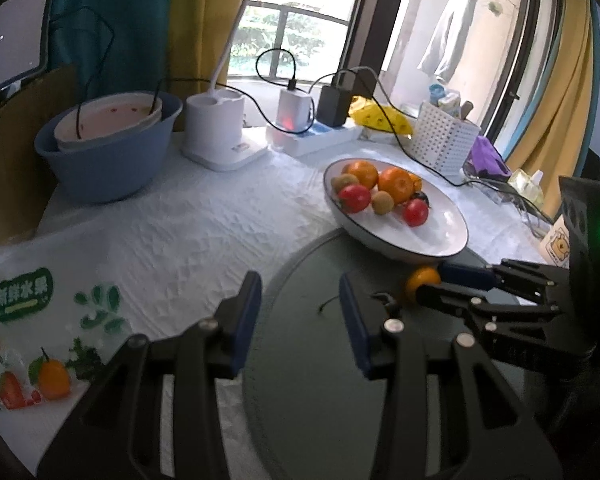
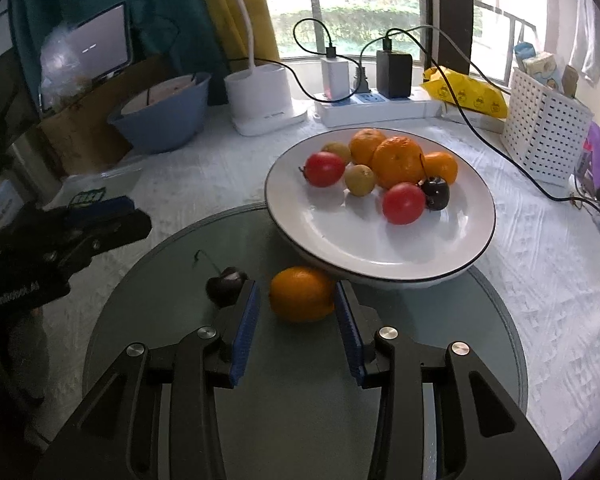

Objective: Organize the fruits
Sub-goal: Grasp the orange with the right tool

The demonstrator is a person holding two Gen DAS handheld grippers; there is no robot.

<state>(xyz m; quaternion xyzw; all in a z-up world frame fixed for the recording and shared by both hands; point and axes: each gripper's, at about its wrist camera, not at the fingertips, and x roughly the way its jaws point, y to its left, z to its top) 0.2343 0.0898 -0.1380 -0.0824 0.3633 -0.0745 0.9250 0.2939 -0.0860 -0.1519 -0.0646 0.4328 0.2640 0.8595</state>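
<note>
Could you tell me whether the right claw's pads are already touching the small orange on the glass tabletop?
Apart: in the right wrist view the small orange sits between the right claw's pads, with tabletop showing at the left pad.

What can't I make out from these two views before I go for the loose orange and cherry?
- Cherry: in the right wrist view the right gripper's finger covers part of it; in the left wrist view only its stem shows.
- Orange: whether the pads touch it is unclear, and the white plate's rim overhangs its far side.
- Left gripper: what lies under its fingers is hidden.
- Printed bag: cut off by the left wrist view's edge.
</note>
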